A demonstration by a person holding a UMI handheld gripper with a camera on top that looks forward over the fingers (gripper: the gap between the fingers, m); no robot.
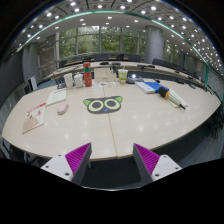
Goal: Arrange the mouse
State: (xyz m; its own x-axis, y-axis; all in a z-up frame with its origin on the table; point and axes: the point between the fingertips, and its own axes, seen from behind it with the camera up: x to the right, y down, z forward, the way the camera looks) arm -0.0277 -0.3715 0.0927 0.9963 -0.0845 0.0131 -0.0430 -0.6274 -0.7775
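Note:
A small pale mouse (62, 108) lies on the beige table (120, 125), left of a dark mouse mat with a green owl-eye design (102, 104). My gripper (112, 158) hangs well back from both, near the table's front edge. Its two fingers with magenta pads (79, 155) stand wide apart and open, with nothing between them. The mouse and the mat lie far beyond the fingertips.
Papers and a pink-marked sheet (34, 118) lie at the left. Cups and bottles (87, 76) stand at the back of the table. A blue book and other items (160, 90) lie to the right. Chairs and windows ring the room behind.

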